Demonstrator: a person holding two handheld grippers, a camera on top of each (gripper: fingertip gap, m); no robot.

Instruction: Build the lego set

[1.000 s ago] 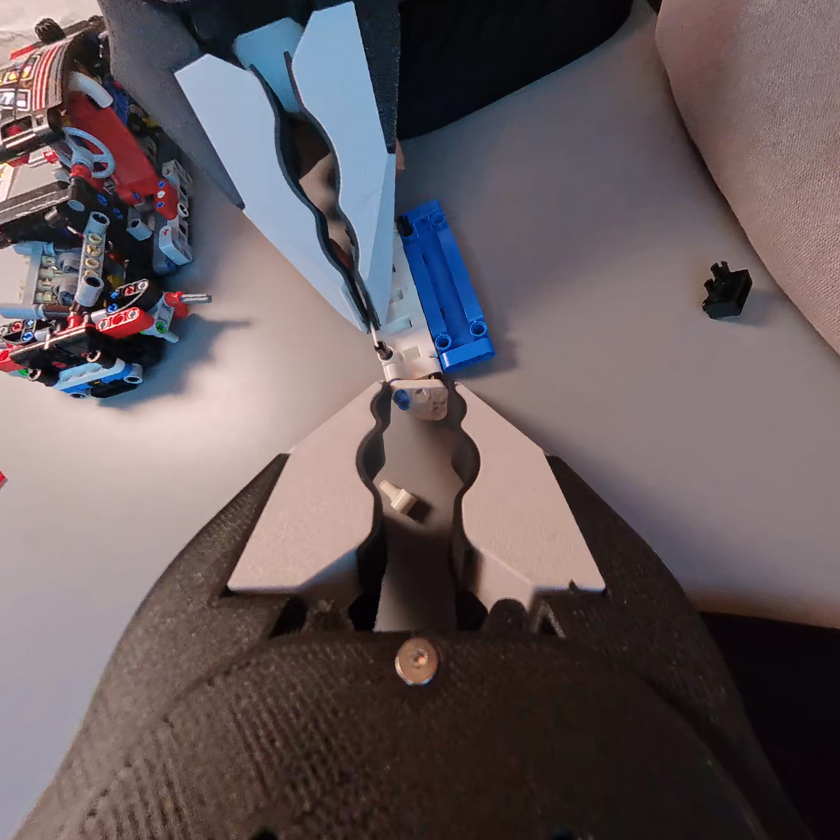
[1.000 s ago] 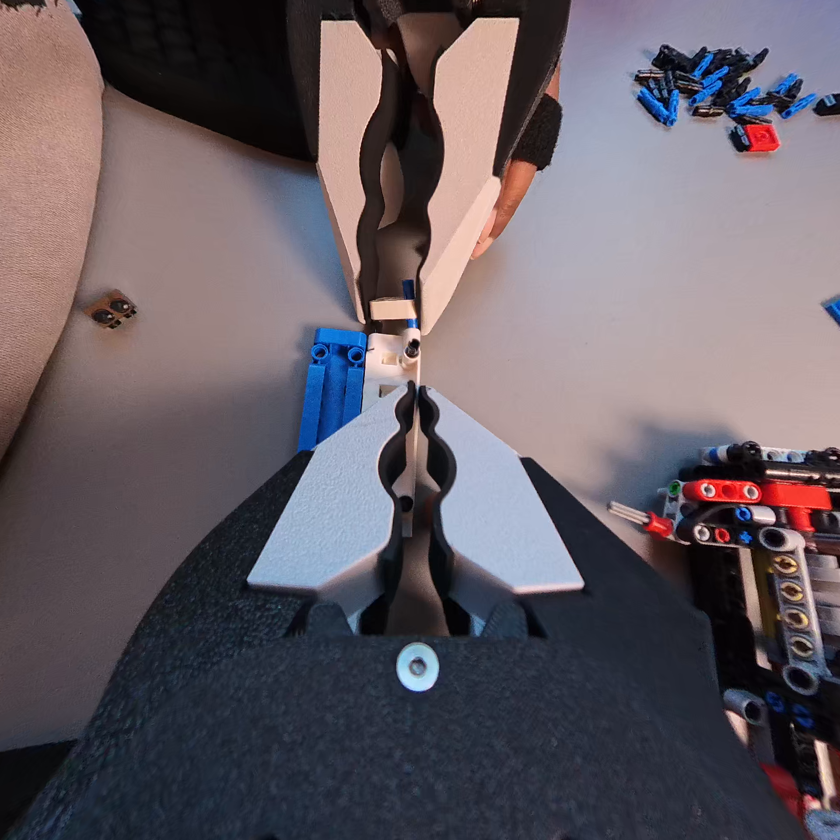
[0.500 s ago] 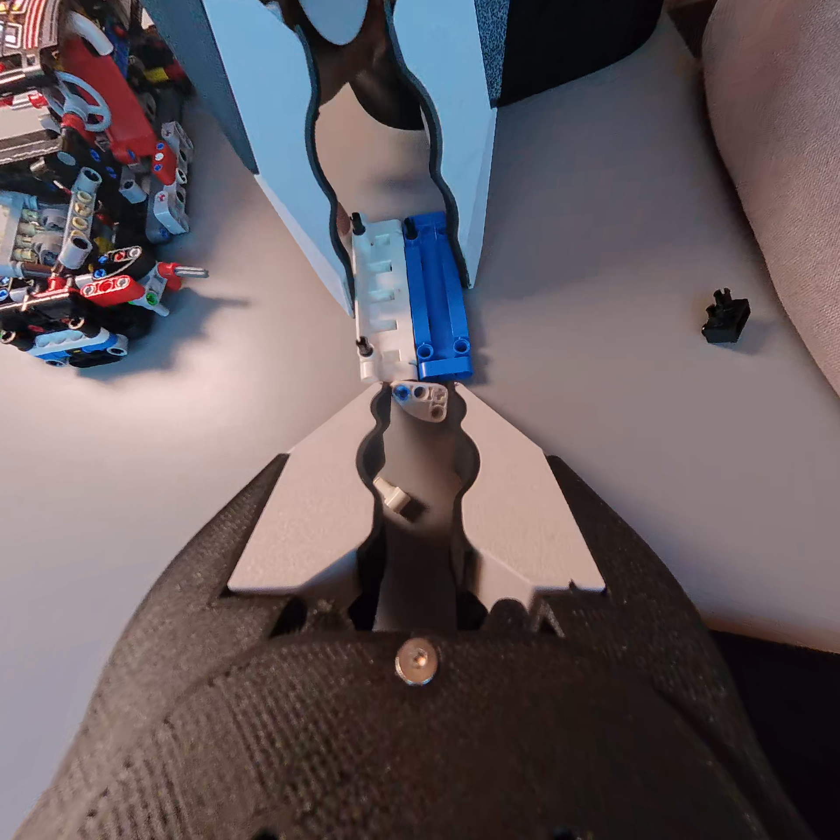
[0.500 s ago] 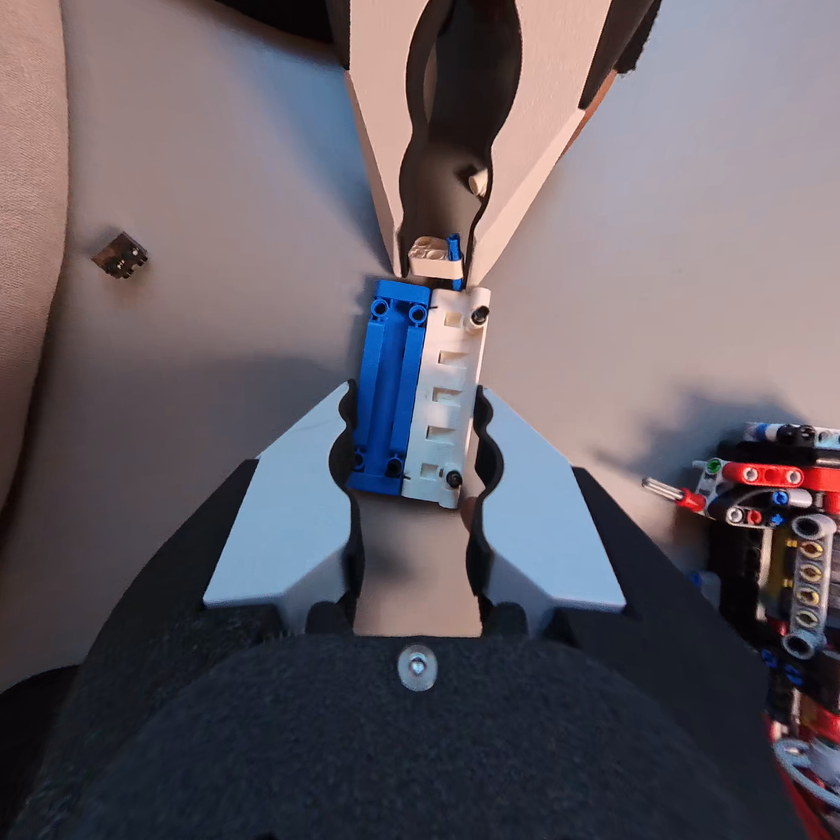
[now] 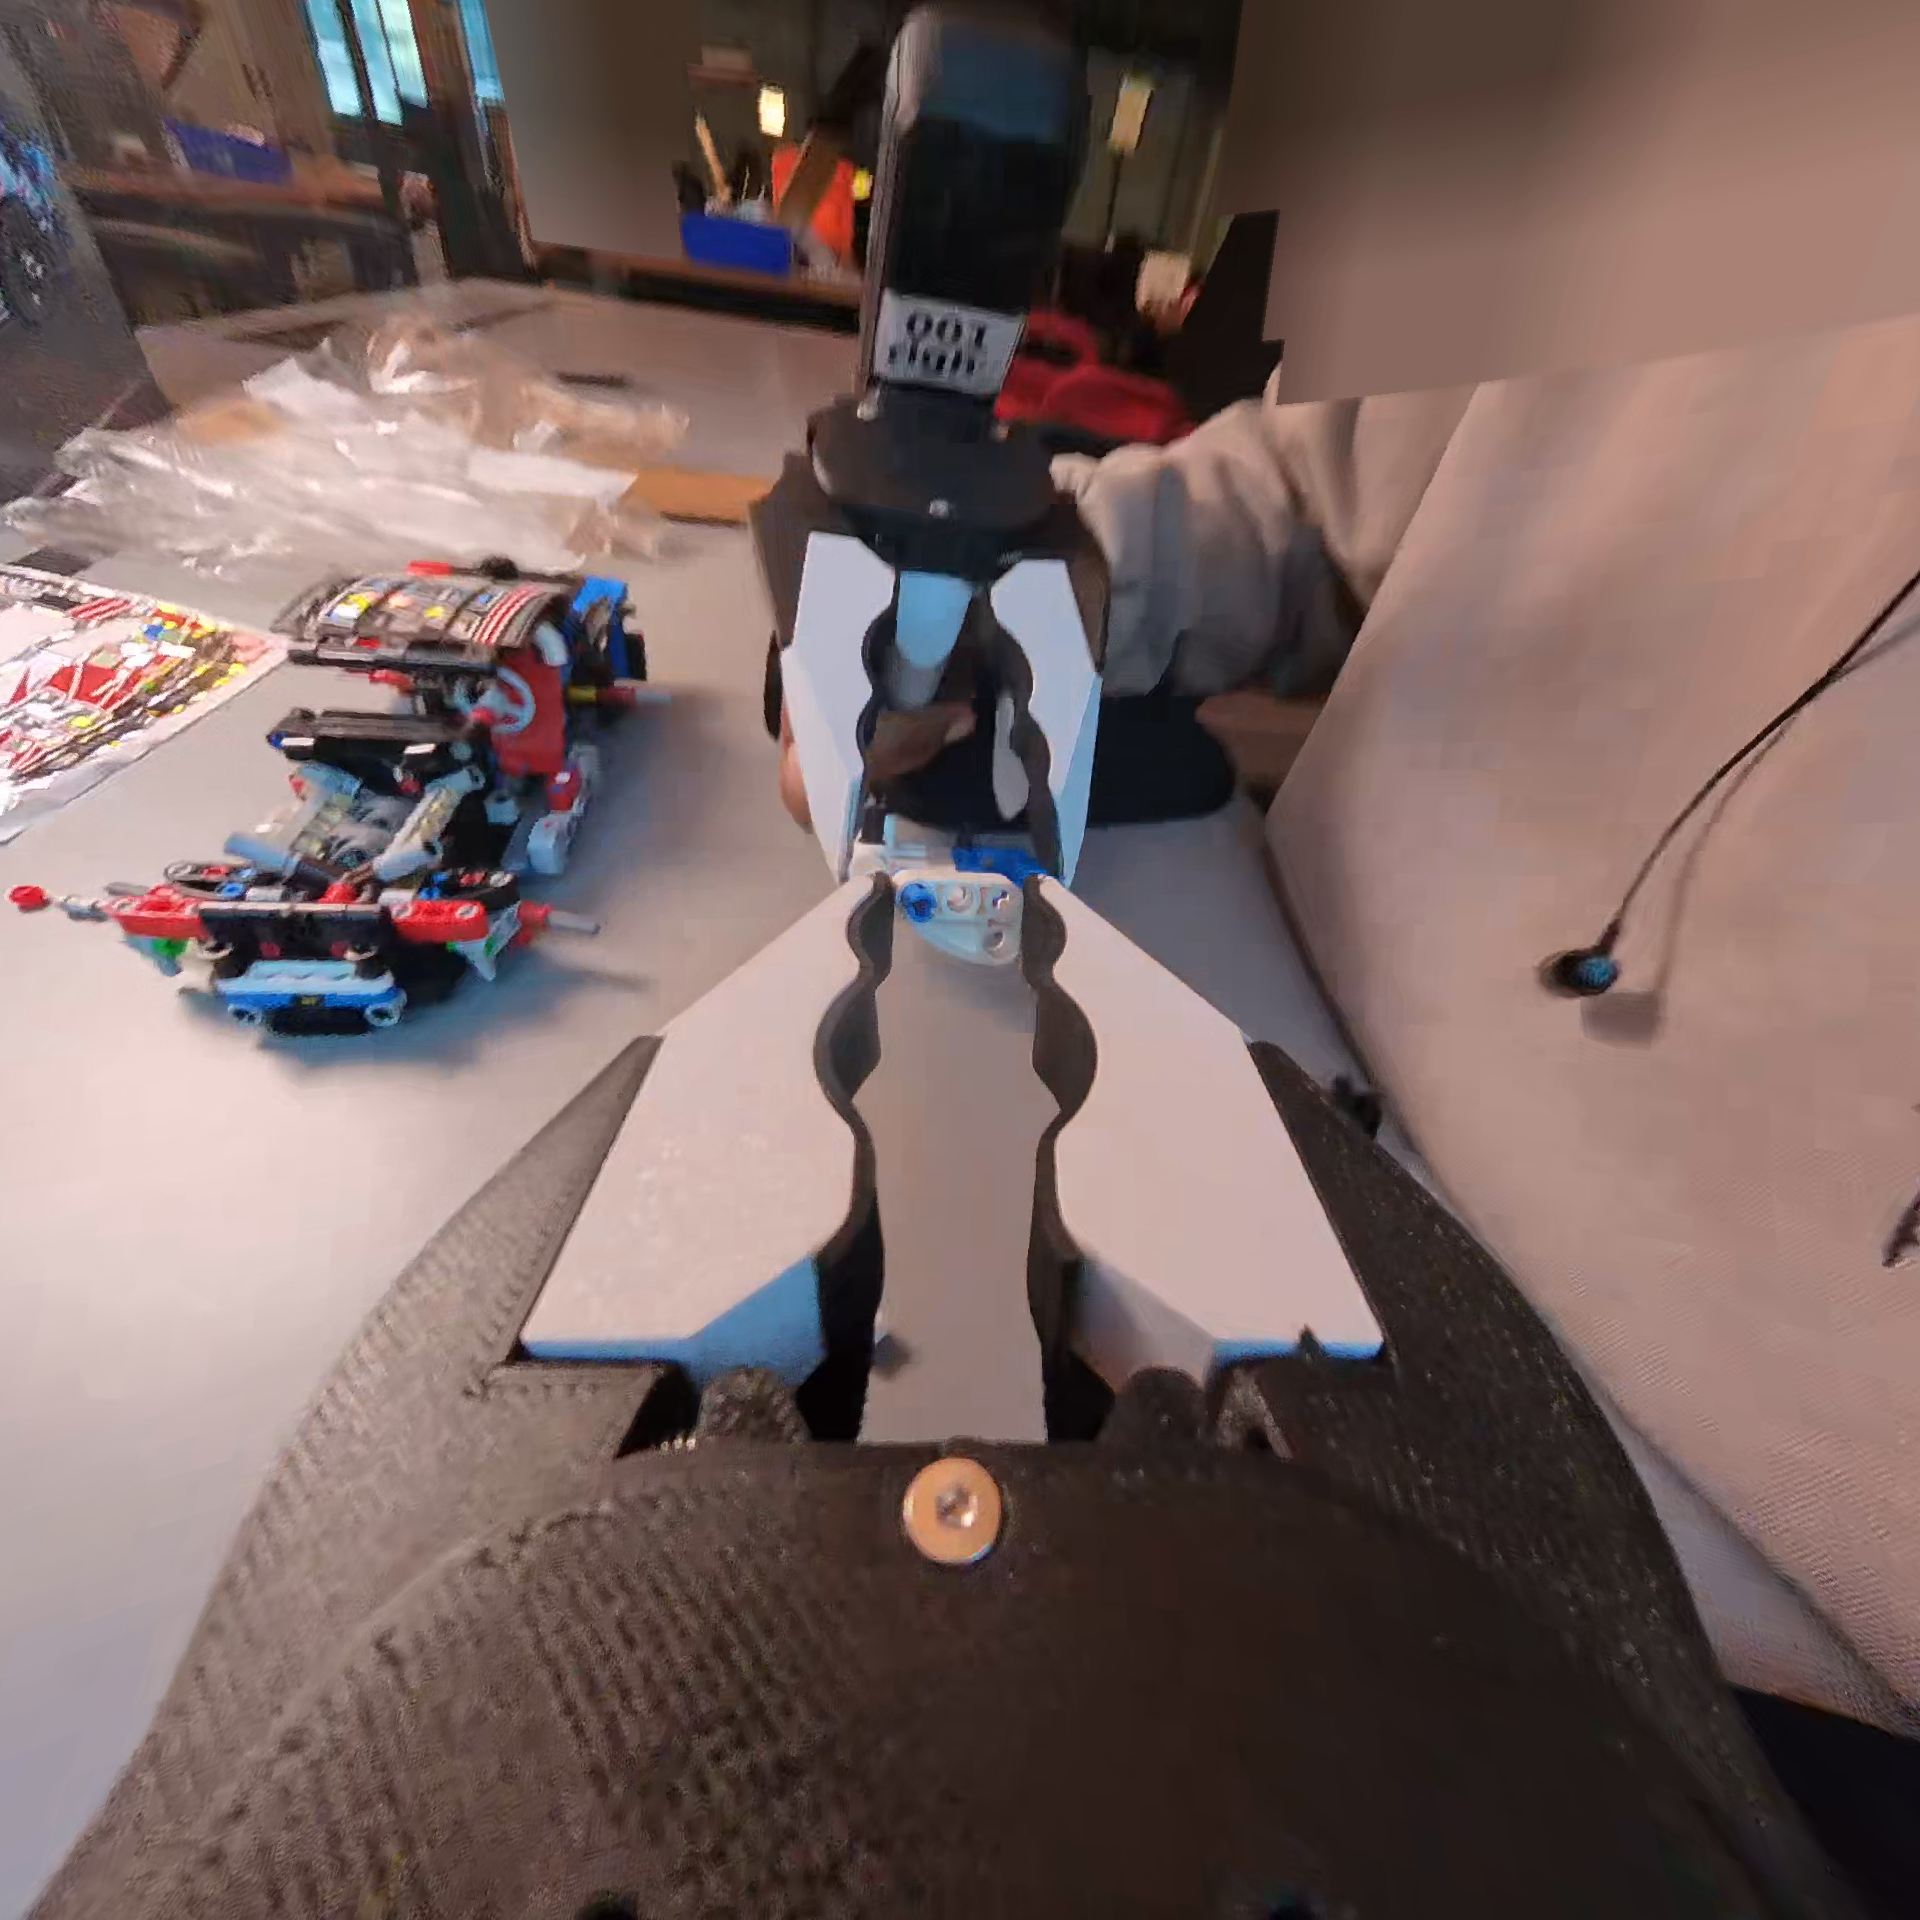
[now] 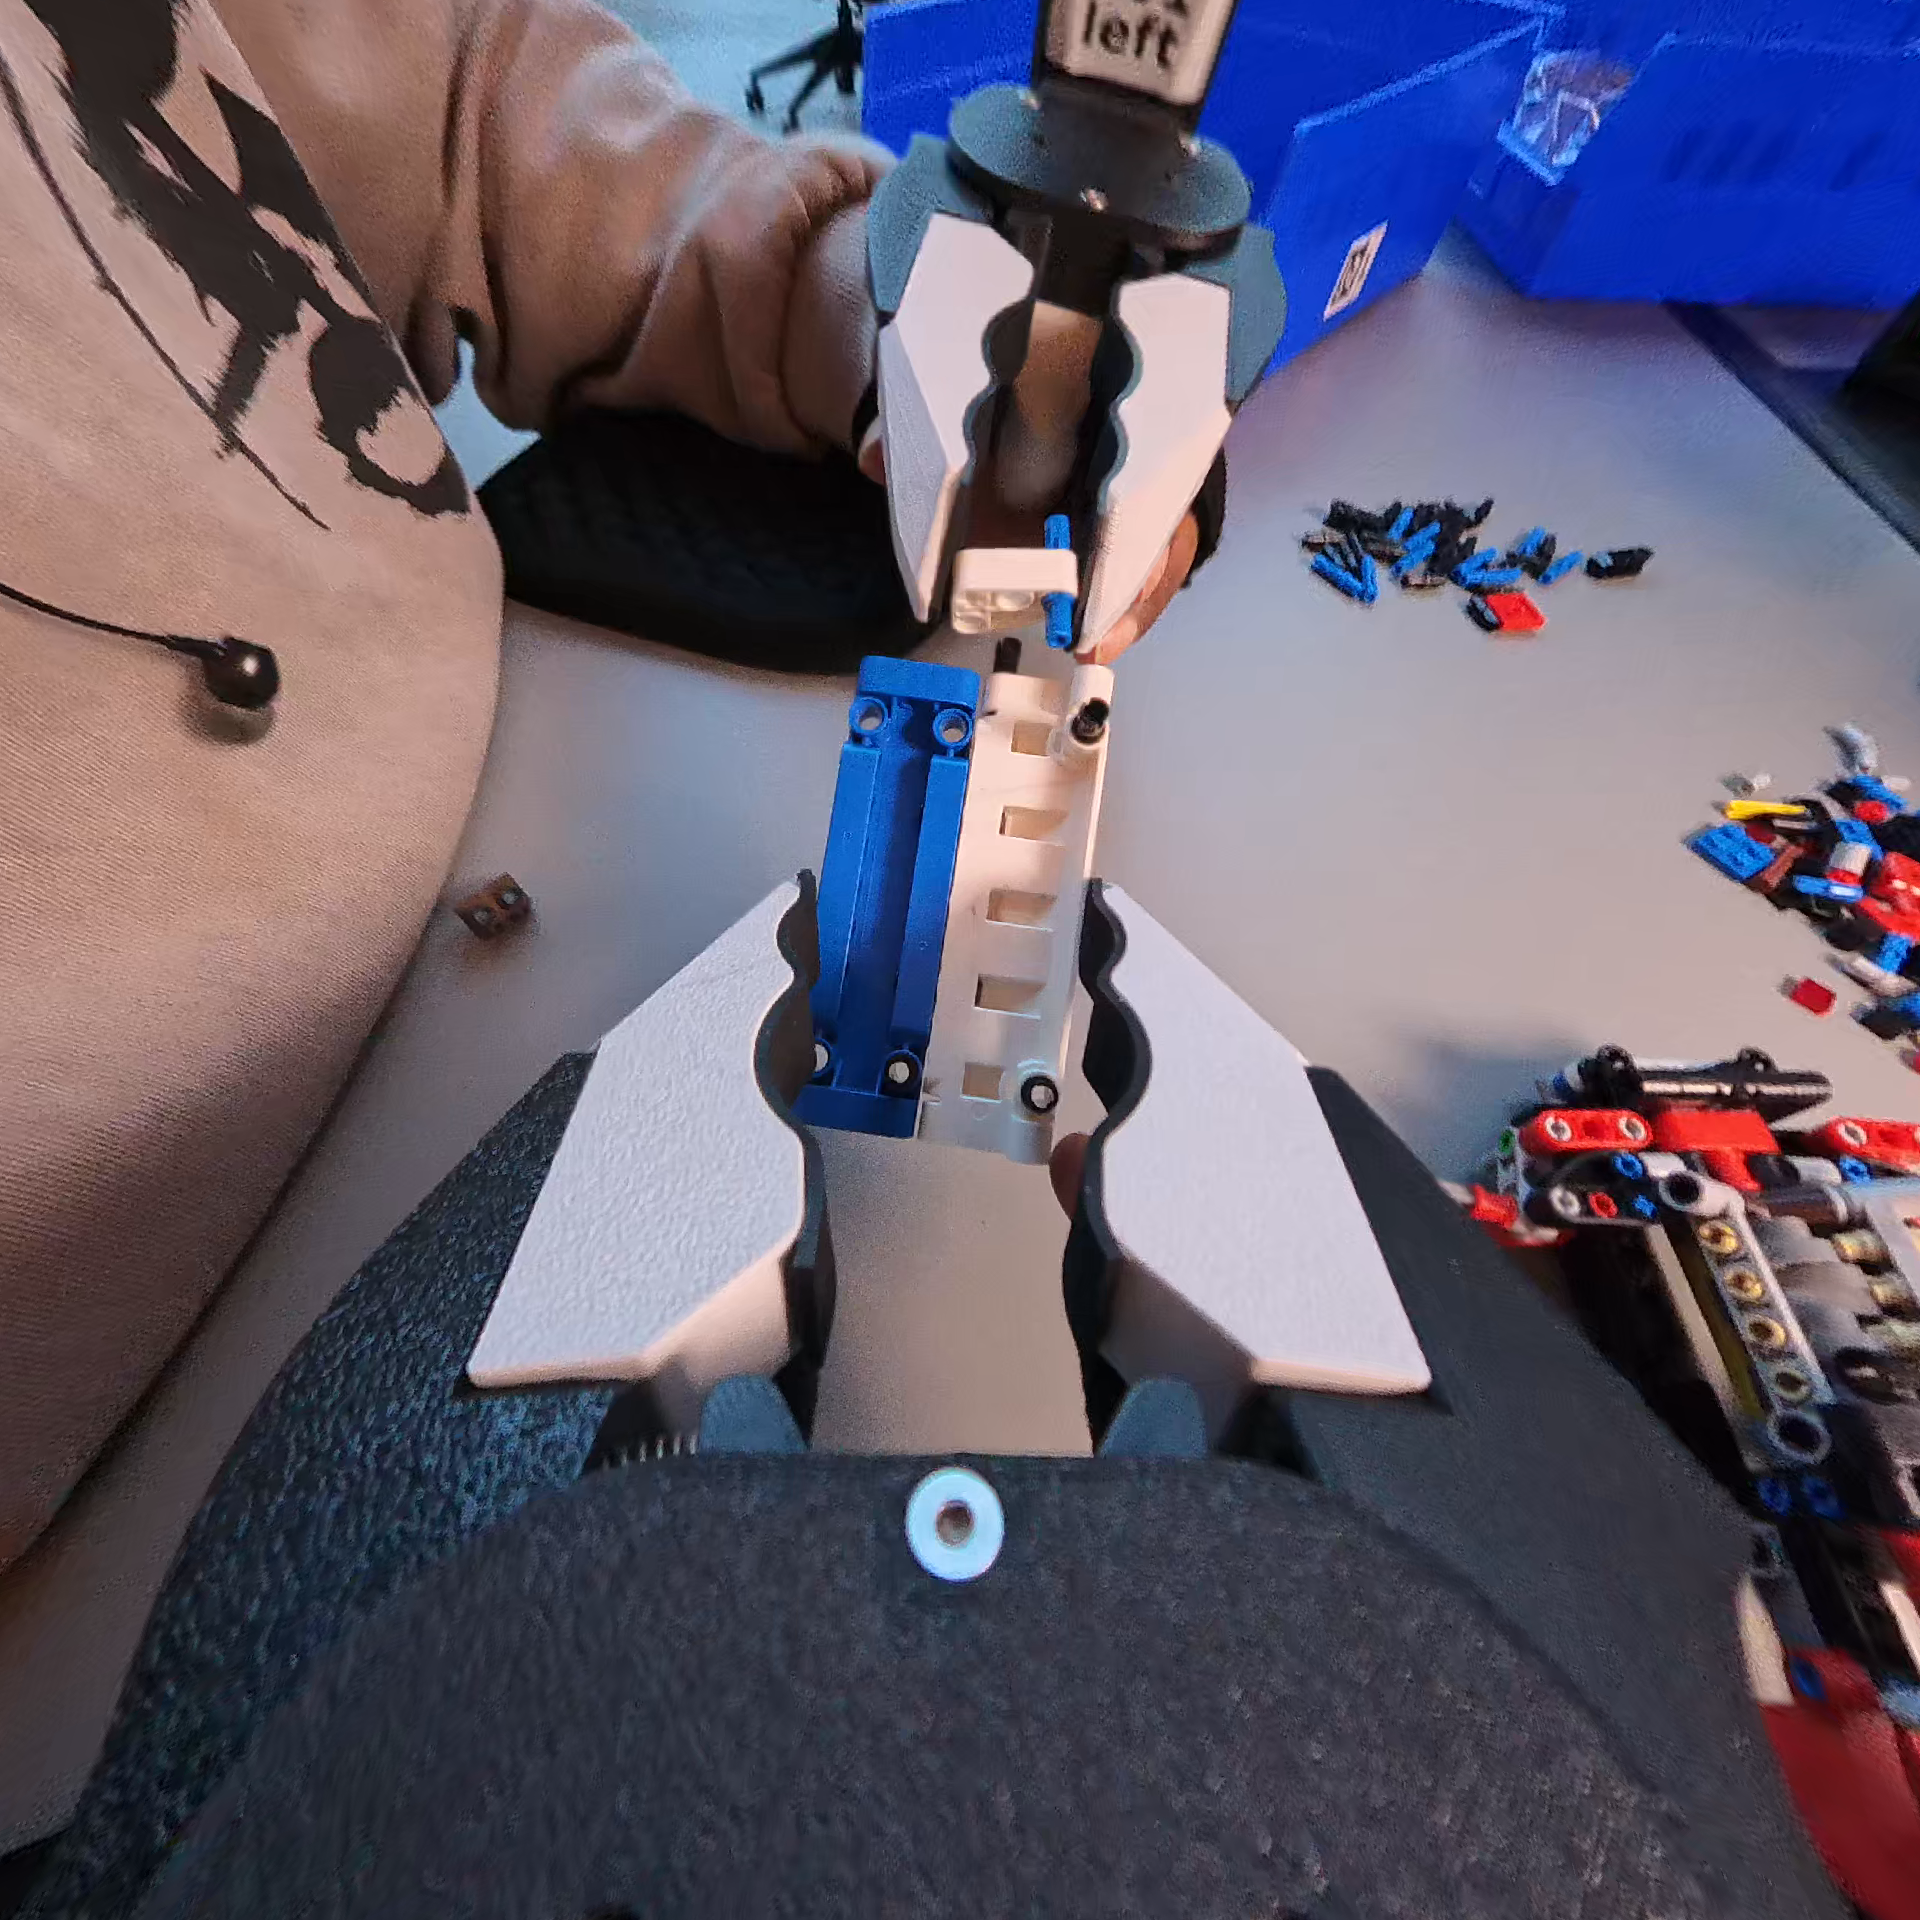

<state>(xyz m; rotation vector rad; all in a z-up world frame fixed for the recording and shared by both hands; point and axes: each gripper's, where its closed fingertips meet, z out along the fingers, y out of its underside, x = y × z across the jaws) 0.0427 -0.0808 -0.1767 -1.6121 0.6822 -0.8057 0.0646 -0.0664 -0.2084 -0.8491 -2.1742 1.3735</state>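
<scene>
Right gripper point(image 6: 945, 997) clamps the blue-and-white panel assembly point(image 6: 956, 914); left gripper point(image 6: 1013, 603), clamped on the white connector point(image 6: 1013, 590), should align its blue pin point(image 6: 1057, 582) squarely before pressing.

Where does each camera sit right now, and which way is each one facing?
Left wrist view: on the left tool, facing the right tool head-on; own fingers pinch a small white connector piece; sleeve behind.
Right wrist view: on the right tool, facing the left tool; own fingers clamp the blue-and-white panel assembly.
Shared: both tools, both pieces, the partly built car.
</scene>
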